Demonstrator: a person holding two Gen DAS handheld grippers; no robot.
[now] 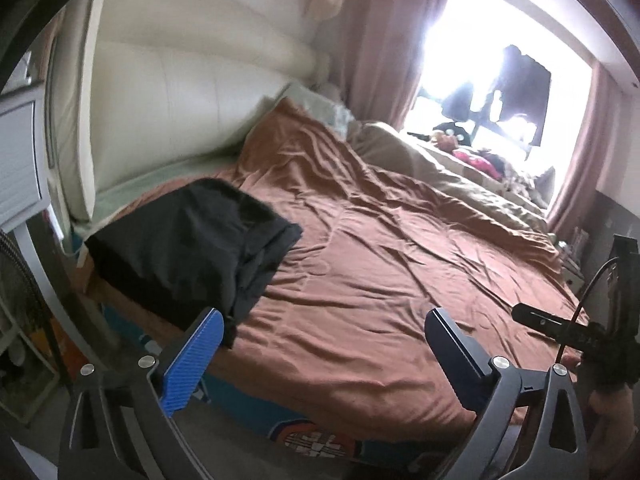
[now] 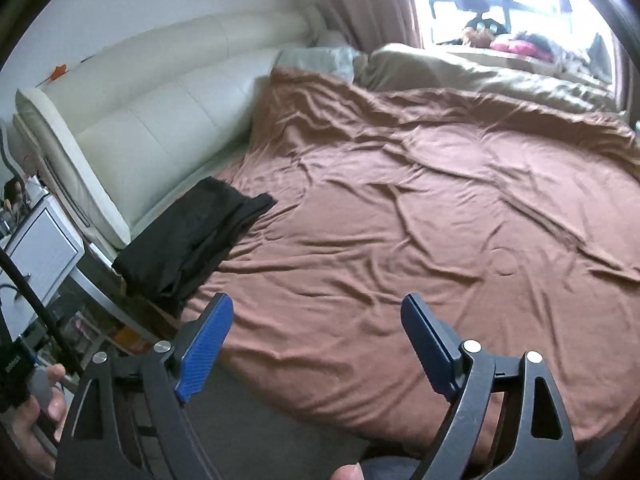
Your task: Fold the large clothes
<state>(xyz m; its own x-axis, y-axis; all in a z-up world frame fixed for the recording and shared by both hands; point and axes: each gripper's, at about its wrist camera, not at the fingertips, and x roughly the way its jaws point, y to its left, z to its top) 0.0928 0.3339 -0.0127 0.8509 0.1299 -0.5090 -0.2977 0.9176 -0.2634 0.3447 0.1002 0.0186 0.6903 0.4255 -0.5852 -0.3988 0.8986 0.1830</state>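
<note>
The black garment [image 1: 188, 240] lies folded into a compact, roughly rectangular stack at the corner of the bed [image 1: 360, 280] nearest the cream padded headboard [image 1: 180, 112], right at the bed's near edge, with one layer drooping slightly over that edge. It looks like trousers or a similar dark piece, though the exact kind cannot be told. In the right wrist view the same garment [image 2: 192, 236] shows several flat layers, with its edges fairly well aligned.

Neither tool touches it. The left gripper [image 1: 320, 344] has its jaws spread wide with nothing between them, and it hovers just above the bed's near edge, beside the stack. The right gripper [image 2: 316, 344] also stands open and empty, over the rust-brown cover [image 2: 420, 200] near the same edge, farther from the stack.

Judging from this, the fold of this garment appears finished and the piece released. The rest of the brown cover is bare and wrinkled; no other unfolded garment lies on it. A beige duvet [image 2: 460, 72] is bunched along the far edge by the window [image 1: 480, 60], where some colourful items sit, too blurred to identify. Whether more clothes wait there cannot be told.
</note>
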